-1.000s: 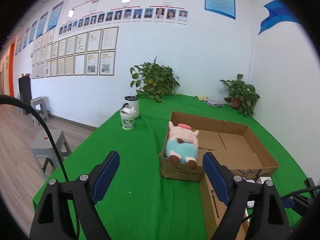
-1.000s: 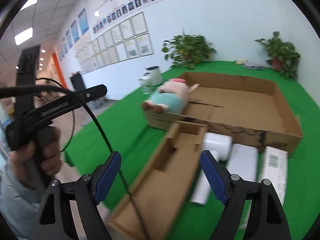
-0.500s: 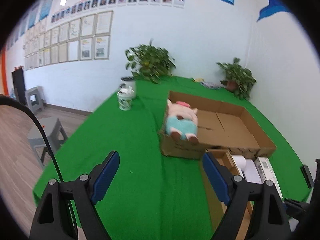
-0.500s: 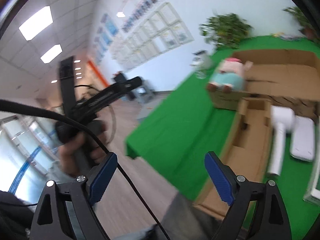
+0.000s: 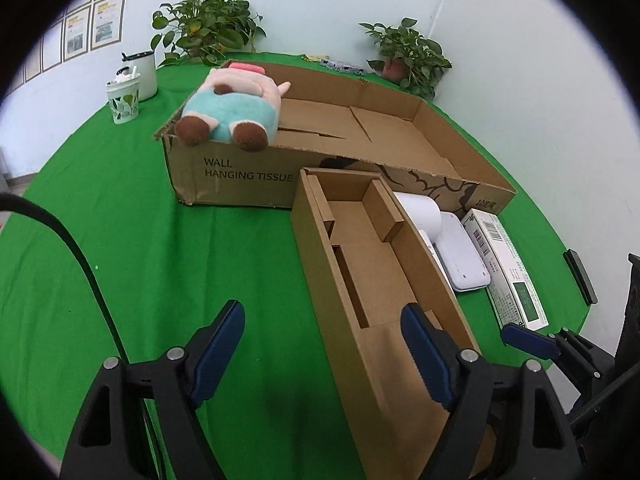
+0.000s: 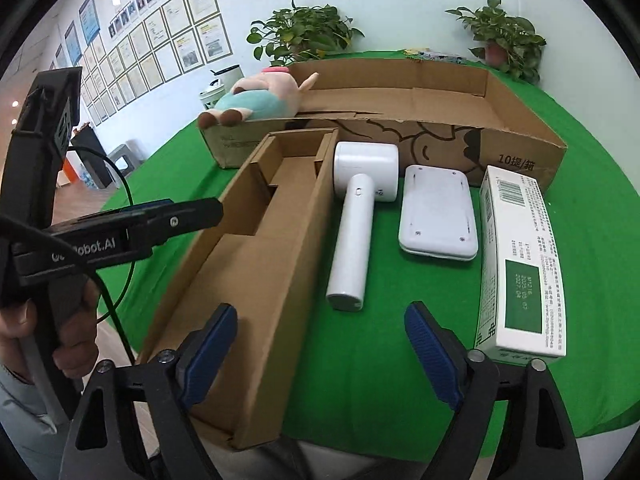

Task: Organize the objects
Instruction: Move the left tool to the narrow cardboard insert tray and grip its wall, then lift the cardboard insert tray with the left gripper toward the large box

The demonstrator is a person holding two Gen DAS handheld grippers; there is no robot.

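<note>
Both claws hung wide and empty over the near edge of the table [image 6: 360,360], apparently poised to start packing. The left claw [image 5: 322,346] straddled the near left wall of the insert [image 5: 372,280], a long carton with cut-out pockets likely shaped for the white goods. From the right claw [image 6: 320,354], the dryer [image 6: 360,208] lay at 12 o'clock, handle toward the camera and handy to grasp, touching the insert's right wall; the pad [image 6: 438,210] lay at 1 and the carton [image 6: 524,264] at 2. The plush [image 6: 256,102] lay draped over the left corner of the box [image 6: 520,152], at 11.
</note>
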